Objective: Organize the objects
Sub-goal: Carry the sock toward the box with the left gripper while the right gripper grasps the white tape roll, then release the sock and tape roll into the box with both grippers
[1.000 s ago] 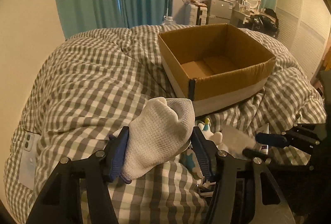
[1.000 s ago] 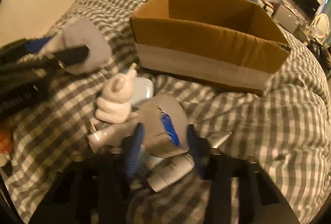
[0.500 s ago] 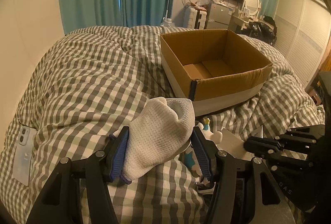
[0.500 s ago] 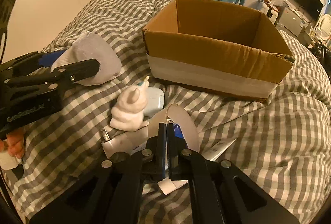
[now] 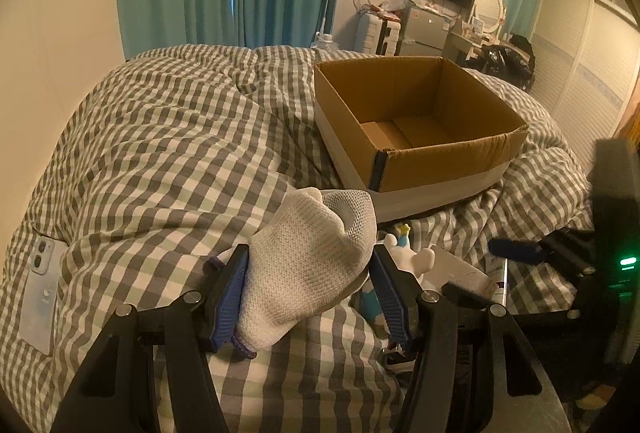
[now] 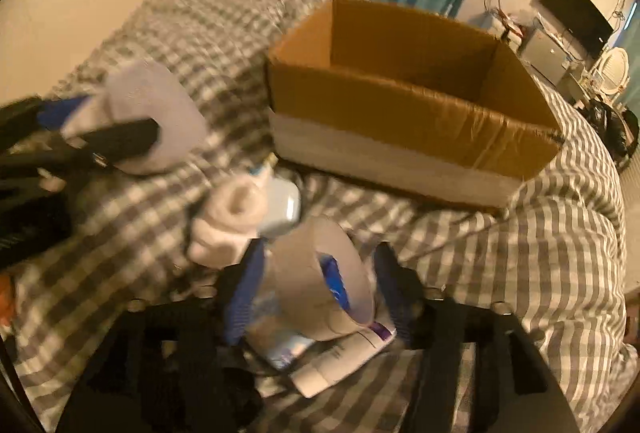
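My left gripper [image 5: 308,285] is shut on a white knitted sock [image 5: 308,261] and holds it above the checked duvet. An open, empty cardboard box [image 5: 448,157] stands beyond it to the right; it also shows in the right wrist view [image 6: 400,105]. My right gripper [image 6: 320,289] has its jaws apart around a curled white paper packet with blue print [image 6: 320,273]; it shows from the side in the left wrist view [image 5: 480,269]. A white plush toy [image 6: 228,217] and a small white case [image 6: 286,209] lie just left of it.
A phone [image 5: 40,293] lies on the duvet [image 5: 160,137] at the far left. Teal curtains, a TV and a dresser stand behind the bed. The right wrist view is blurred by motion. White shutter doors line the right wall.
My right gripper was open a second ago, shut half a second ago, and now has its jaws apart around the paper packet. My left gripper has lifted slightly with the sock.
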A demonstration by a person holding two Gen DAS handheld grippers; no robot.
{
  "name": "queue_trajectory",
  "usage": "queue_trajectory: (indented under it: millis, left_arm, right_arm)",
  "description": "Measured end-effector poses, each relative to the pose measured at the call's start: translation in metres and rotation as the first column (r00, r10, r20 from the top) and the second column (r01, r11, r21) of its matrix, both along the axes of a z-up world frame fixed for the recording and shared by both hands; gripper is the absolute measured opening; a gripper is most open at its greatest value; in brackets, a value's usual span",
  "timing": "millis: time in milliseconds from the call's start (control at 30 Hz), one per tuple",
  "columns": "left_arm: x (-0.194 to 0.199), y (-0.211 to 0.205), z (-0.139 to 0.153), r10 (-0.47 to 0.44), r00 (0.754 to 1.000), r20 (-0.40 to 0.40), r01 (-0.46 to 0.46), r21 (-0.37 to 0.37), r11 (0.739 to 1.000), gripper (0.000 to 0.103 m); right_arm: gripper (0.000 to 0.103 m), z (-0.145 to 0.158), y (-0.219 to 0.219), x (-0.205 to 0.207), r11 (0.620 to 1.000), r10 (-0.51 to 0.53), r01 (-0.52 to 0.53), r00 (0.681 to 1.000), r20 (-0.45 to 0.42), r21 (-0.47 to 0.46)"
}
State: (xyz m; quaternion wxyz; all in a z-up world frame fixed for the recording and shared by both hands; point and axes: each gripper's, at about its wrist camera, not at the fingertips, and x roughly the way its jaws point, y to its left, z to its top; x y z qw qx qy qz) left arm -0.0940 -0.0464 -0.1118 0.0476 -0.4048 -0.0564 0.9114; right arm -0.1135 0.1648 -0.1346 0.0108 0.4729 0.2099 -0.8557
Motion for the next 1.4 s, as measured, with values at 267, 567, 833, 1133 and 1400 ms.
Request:
queue_trajectory:
  millis: [267, 567, 833, 1133, 1400]
  left_arm:
    - [-0.004, -0.004, -0.006, -0.007, 1.000, 0.014, 0.006, 0.036, 0.999, 0.061]
    - [-0.003, -0.003, 0.001, -0.030, 1.000, -0.008, 0.031, 0.062, 0.998, 0.061]
    - [-0.024, 0.009, 0.050, -0.095, 0.992, -0.083, 0.102, 0.085, 0.991, 0.061]
    - [-0.101, 0.036, 0.096, -0.129, 0.984, -0.122, 0.129, -0.012, 0.992, 0.061]
    - [-0.170, 0.056, 0.057, -0.126, 0.992, -0.030, 0.126, -0.008, 0.992, 0.061]
  right_arm:
    - [0.032, -0.001, 0.003, -0.004, 1.000, 0.007, -0.007, 1.000, 0.015, -0.009]
    - [0.029, 0.053, 0.016, 0.005, 0.996, 0.028, -0.038, 0.993, -0.119, -0.076]
    - [0.029, 0.124, 0.029, 0.000, 0.992, 0.065, -0.087, 0.971, -0.228, -0.087]
    - [0.029, 0.184, 0.038, -0.068, 0.990, 0.077, -0.108, 0.949, -0.306, -0.087]
    - [0.029, 0.153, 0.078, -0.131, 0.976, 0.005, -0.060, 0.968, -0.251, -0.210]
